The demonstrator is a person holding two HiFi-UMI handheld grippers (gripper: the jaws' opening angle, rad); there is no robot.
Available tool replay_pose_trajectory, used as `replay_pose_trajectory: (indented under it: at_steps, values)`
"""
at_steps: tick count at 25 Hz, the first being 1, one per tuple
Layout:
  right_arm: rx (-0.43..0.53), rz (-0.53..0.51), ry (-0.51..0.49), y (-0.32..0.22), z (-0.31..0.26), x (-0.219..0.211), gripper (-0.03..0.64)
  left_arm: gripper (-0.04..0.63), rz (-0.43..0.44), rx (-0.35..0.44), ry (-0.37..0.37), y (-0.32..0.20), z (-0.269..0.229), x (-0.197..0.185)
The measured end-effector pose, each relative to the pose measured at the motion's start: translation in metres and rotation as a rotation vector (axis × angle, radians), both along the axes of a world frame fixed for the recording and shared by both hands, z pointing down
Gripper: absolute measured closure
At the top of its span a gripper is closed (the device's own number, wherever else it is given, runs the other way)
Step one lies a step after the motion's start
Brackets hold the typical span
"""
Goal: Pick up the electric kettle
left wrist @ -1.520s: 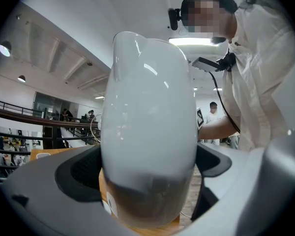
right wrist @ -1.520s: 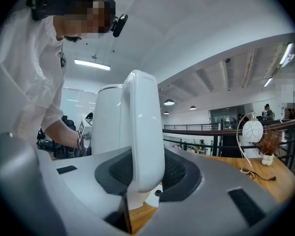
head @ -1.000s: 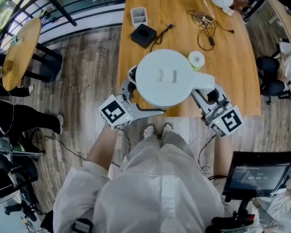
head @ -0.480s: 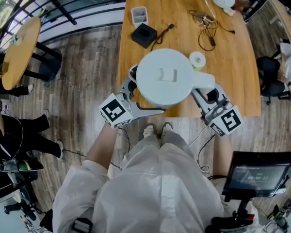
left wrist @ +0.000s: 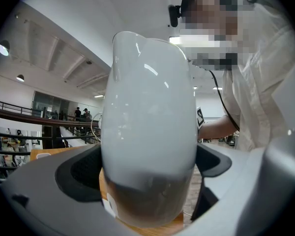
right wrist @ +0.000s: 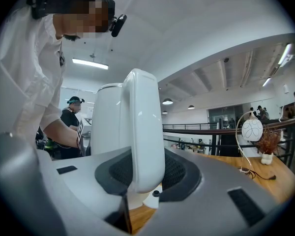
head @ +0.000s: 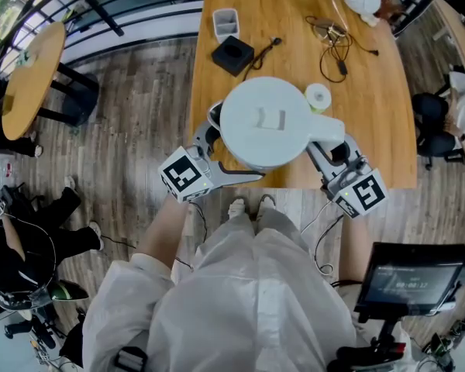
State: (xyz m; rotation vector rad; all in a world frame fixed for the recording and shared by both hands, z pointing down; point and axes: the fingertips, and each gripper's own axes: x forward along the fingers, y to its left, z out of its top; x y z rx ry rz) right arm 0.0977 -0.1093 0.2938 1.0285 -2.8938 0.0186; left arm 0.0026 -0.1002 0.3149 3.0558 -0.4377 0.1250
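Two wooden tables stand on a grey plank floor: a big rectangular table straight ahead and a round table off to the left, with a dark railing running behind them. Over the rectangular table's near edge is the white electric kettle. The left gripper is clamped on its body and the right gripper on its handle. Farther back on the tabletop lie a black base, loose cables and a small white tape roll.
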Motion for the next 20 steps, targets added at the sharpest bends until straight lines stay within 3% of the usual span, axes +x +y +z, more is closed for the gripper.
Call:
replay_pose_trajectory:
  at_steps: [20]
  values:
    - [-0.006,0.006,0.002,-0.0030,0.0021,-0.0020,0.506,0.012,0.011,0.005,-0.015,-0.0039,0.0027,-0.0031]
